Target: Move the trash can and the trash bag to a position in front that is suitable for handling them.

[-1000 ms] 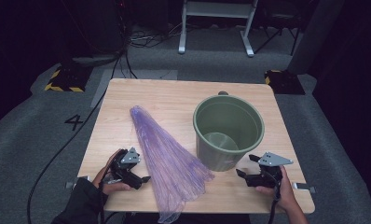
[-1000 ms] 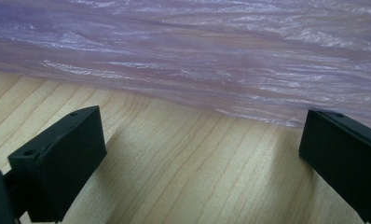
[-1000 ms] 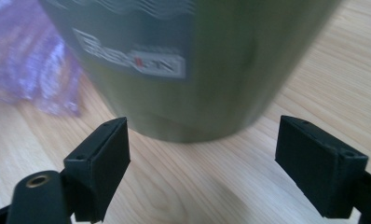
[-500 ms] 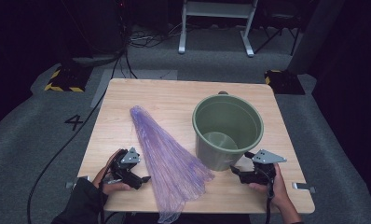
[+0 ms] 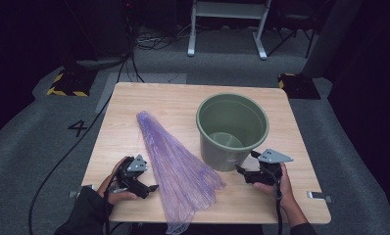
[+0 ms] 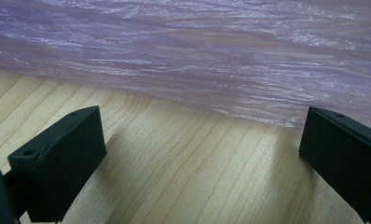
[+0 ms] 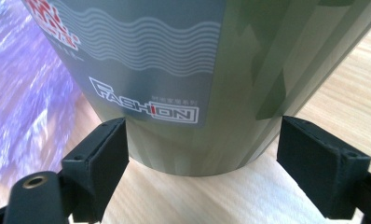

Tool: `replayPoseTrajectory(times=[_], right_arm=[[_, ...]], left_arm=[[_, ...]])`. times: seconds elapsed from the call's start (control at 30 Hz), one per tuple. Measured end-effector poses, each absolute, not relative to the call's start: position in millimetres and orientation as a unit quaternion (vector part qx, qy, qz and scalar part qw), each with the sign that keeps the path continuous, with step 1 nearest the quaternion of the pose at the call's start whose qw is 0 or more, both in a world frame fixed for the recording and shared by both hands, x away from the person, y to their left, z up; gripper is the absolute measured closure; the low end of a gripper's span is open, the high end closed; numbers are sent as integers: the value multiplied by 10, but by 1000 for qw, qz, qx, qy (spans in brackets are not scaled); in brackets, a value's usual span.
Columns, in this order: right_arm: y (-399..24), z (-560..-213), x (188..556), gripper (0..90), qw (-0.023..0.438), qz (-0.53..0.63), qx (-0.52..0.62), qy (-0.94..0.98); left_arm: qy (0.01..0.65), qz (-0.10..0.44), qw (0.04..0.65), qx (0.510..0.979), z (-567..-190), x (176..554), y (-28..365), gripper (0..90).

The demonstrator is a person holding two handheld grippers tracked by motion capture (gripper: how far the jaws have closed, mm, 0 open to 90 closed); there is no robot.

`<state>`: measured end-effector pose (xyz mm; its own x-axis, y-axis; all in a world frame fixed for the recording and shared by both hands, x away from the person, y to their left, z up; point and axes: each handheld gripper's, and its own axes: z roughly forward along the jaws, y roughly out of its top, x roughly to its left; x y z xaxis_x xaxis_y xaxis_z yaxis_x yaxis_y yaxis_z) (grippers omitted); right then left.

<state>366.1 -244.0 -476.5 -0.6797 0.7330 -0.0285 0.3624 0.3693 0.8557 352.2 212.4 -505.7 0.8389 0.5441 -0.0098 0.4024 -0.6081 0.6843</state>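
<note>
A crumpled purple plastic bag point(image 5: 176, 164) lies flat on the wooden table point(image 5: 149, 103), fanning out toward the front edge. To its right stands an upright green bucket point(image 5: 232, 129). My left gripper point(image 5: 151, 188) rests on the table just left of the bag, open; its view has the purple bag point(image 6: 197, 56) across the top beyond the spread jaws. My right gripper point(image 5: 239, 171) is open at the bucket's base; its jaws stand on either side of the green bucket point(image 7: 193, 84), whose grey label reads FASHION.
The bag's wide end hangs over the table's front edge point(image 5: 178, 226). A cable point(image 5: 65, 156) runs over the grey floor at the left. A white stand point(image 5: 227, 24) is behind the table.
My right gripper has moved left toward the bucket, and its jaws now flank the bucket's base. The left gripper and the bag have stayed put.
</note>
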Motion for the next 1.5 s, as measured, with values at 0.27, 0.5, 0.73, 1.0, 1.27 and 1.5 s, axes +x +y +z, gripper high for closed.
replayPoseTrajectory(times=[0.27, 0.5, 0.73, 1.0, 1.27, 1.5], right_arm=[[-2321, -4750, 3787, 167, 213, 445, 348, 797], [-2214, -4729, 3921, 176, 213, 440, 353, 798], [-2114, -4721, 4070, 184, 215, 437, 355, 798], [-1962, -4661, 4290, 182, 211, 431, 364, 798], [-1892, -4664, 4400, 190, 199, 428, 372, 799], [-2017, -4647, 4214, 223, 181, 429, 356, 811]], left_arm=[[266, 100, 354, 891, -5057, 3521, 2124, 0], [266, 100, 354, 891, -5057, 3522, 2125, 0], [266, 100, 354, 891, -5057, 3521, 2124, 0], [266, 100, 354, 891, -5057, 3521, 2123, 0], [267, 101, 354, 891, -5056, 3514, 2125, 1], [266, 103, 354, 891, -5056, 3476, 2106, 3]])
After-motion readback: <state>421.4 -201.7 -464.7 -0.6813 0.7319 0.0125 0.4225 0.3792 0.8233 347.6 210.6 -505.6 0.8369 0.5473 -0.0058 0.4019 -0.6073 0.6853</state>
